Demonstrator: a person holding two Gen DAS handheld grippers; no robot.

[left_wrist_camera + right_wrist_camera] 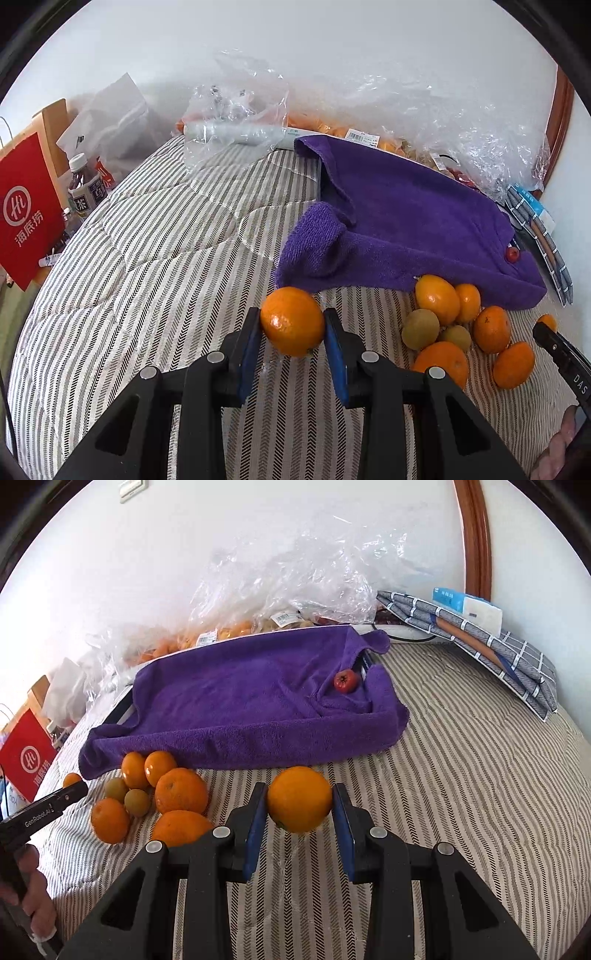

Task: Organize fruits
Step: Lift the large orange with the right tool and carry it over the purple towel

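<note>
You grip an orange (292, 326) in the left gripper (291, 332) and another (299, 799) in the right gripper (300, 812); squeeze loosely and either may roll across the bed (147, 258).

Oranges (181, 791): eight. Green fruits (137, 802): two. Red fruit (345, 681): one.

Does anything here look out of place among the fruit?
One small red fruit sits alone in a fold of the purple towel, apart from the orange and green fruit pile on the striped bedcover.
</note>
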